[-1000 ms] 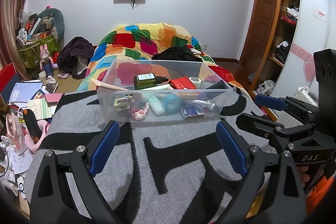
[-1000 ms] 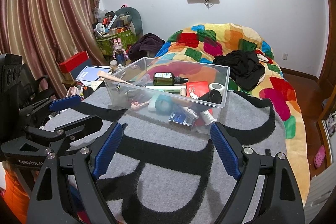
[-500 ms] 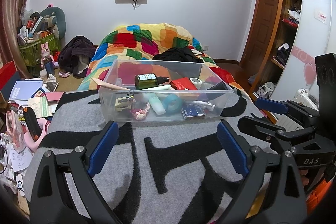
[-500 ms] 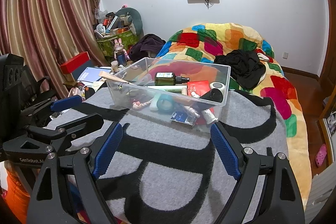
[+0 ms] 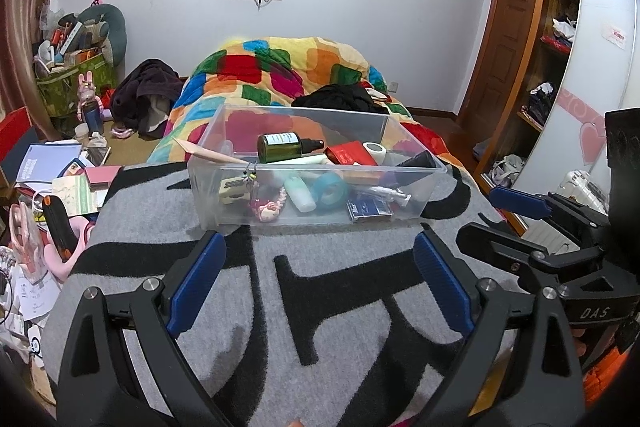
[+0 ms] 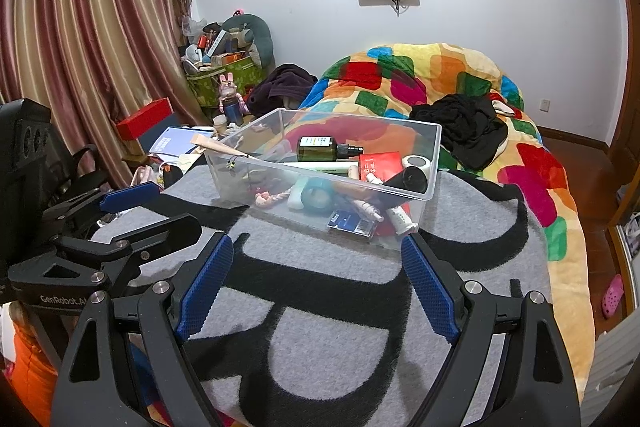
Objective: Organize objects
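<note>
Two grippers: the left gripper and the right gripper are held with jaws spread wide and nothing between them, low over the grey blanket, side by side.
Blanket: no loose item is seen on its grey part near the bin.
Bin: it is set just ahead of both grippers, full of small things; a green bottle lies on top, a red box and white tape beside it, a blue roll lower down.
Stage: either a sorting yet to be made or a filling done is fitted; which cannot be told.
Care: thin clear walls are best kept off; any reach is best made from above.
Bed: dark clothes lie beyond.
</note>
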`<state>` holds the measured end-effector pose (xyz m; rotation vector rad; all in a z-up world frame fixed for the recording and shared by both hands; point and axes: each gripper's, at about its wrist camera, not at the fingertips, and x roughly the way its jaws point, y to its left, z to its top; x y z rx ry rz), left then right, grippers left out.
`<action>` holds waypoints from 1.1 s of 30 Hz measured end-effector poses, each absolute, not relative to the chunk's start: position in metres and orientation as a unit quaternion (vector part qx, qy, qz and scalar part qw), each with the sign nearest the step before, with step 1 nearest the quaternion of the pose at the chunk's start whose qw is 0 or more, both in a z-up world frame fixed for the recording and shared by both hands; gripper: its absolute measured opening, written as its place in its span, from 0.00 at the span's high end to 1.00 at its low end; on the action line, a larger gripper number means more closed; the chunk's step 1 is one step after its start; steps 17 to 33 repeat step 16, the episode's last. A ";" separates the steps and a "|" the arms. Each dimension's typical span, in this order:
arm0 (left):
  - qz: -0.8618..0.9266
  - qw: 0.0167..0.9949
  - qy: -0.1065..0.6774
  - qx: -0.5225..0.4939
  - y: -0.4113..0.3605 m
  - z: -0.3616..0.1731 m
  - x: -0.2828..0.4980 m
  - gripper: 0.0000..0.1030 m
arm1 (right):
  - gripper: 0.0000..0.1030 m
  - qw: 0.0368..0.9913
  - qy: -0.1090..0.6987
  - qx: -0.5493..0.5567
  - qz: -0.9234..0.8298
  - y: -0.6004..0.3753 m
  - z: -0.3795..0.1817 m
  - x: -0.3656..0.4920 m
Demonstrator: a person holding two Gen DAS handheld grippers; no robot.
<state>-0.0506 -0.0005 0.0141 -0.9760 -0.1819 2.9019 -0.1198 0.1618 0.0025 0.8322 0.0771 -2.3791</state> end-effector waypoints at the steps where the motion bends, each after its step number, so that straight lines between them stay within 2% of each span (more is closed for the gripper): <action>1: 0.945 0.037 -0.059 -0.318 0.000 0.014 -0.051 0.07 | 0.18 0.305 0.029 0.315 -0.898 0.161 0.002 -0.119; 33: 0.950 0.034 -0.054 -0.306 0.001 0.016 -0.048 0.05 | 0.18 0.303 0.030 0.316 -0.899 0.162 0.002 -0.119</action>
